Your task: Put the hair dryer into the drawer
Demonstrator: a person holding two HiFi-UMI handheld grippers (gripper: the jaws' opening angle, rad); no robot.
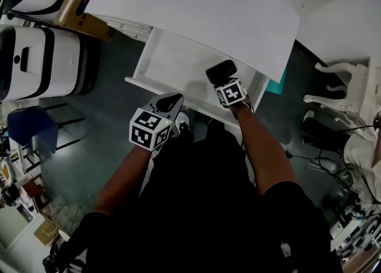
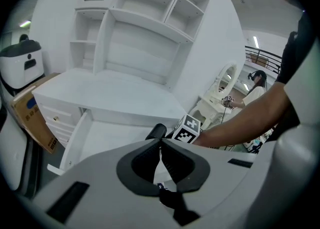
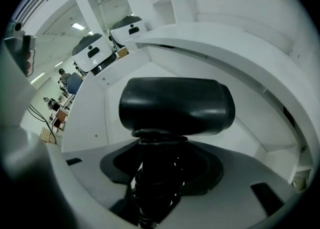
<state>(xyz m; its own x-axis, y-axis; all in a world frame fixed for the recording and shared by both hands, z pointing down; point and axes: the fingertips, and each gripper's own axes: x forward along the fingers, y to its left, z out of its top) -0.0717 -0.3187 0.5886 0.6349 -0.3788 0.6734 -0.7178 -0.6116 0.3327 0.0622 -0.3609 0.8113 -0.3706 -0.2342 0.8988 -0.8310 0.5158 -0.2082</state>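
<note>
A black hair dryer [image 1: 220, 71] hangs over the open white drawer [image 1: 168, 57] under the desk top [image 1: 202, 3]. My right gripper [image 1: 226, 82] is shut on its handle. In the right gripper view the dryer's barrel [image 3: 176, 105] lies crosswise just past the jaws, and its handle with the coiled cord [image 3: 157, 173] is clamped between them above the drawer's floor [image 3: 127, 75]. My left gripper [image 1: 171, 104] hovers at the drawer's front edge, to the left of the dryer. Its jaws are shut with nothing between them [image 2: 160, 148]. The left gripper view catches the dryer [image 2: 157, 131] over the drawer [image 2: 105, 138].
Two white machines [image 1: 36, 63] and a cardboard box [image 1: 83, 18] stand left of the desk, with a blue chair [image 1: 30, 126] nearer. A white ornate chair [image 1: 351, 87] and cables [image 1: 333, 176] lie to the right. Shelves [image 2: 145, 33] rise over the desk.
</note>
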